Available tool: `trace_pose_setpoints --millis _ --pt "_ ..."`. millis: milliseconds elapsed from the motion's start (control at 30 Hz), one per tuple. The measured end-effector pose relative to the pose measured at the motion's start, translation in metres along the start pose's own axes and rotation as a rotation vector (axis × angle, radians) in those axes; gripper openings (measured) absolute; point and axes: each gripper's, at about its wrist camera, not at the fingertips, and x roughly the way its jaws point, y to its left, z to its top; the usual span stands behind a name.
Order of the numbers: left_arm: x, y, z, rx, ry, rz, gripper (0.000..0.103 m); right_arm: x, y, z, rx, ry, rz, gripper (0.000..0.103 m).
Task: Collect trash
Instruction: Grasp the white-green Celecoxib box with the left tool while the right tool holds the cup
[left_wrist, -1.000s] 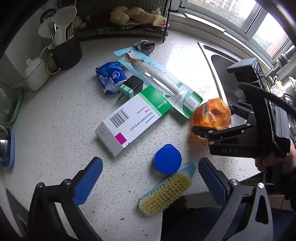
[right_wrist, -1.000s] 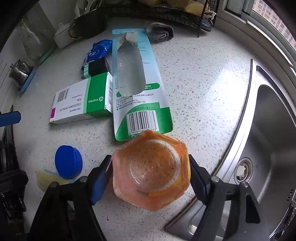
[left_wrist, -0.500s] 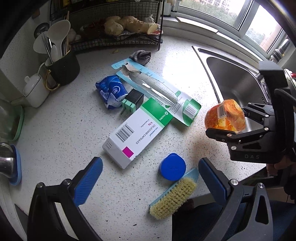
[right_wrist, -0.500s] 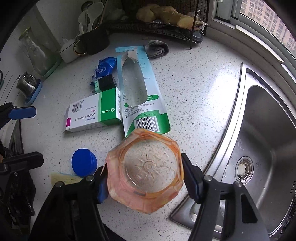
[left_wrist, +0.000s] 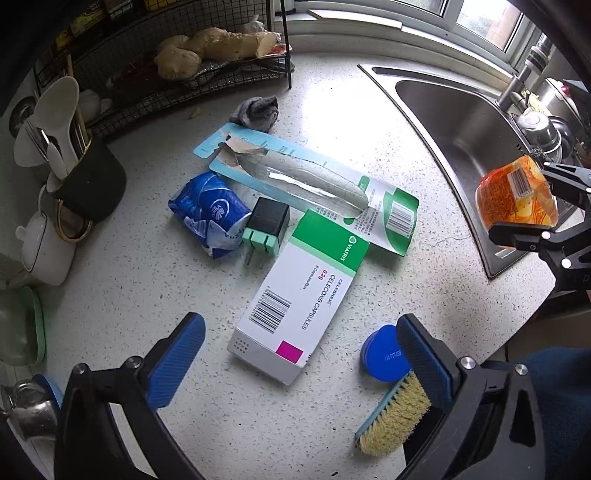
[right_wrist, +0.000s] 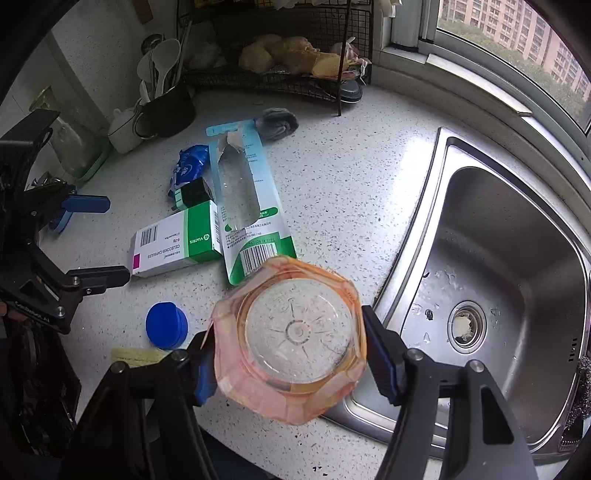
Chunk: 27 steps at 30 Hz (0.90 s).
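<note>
The right gripper (right_wrist: 288, 363) clamps the orange cup (right_wrist: 290, 338) by its sides, clear of the counter (right_wrist: 351, 177) beside the sink (right_wrist: 517, 236); carrying it off well means keeping the squeeze steady so the thin plastic neither slips nor crumples. The left gripper (left_wrist: 299, 354) hangs agape and empty, pointing steeply down over the box (left_wrist: 299, 295).

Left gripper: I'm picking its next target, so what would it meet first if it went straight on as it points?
Probably the medicine box, which lies between the open fingers of the left gripper on the counter. Depth is hard to judge.
</note>
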Motion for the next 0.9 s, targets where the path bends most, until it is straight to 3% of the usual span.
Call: trace_pose_setpoints --millis 167,300,400,833,900 --pt "0.027 0.006 0.003 0.043 0.054 -0.034 0.103 0.002 -0.008 0.0 0.025 -0.001 -0.008 0.064" --pt "0.051 0.002 0.003 0.097 0.104 0.003 0.103 0.002 -0.017 -0.001 0.053 -0.002 -0.021 0.064" --pt "0.061 0.0 0.005 0.097 0.107 -0.017 0.102 0.003 -0.023 -0.002 0.077 0.003 -0.023 0.064" --pt "0.072 0.009 0.009 0.077 0.116 -0.002 0.07 0.01 -0.026 -0.001 0.082 0.021 -0.005 0.064" --pt "0.07 0.009 0.008 0.092 0.12 0.004 0.07 0.01 -0.027 0.0 0.091 0.019 -0.003 0.064"
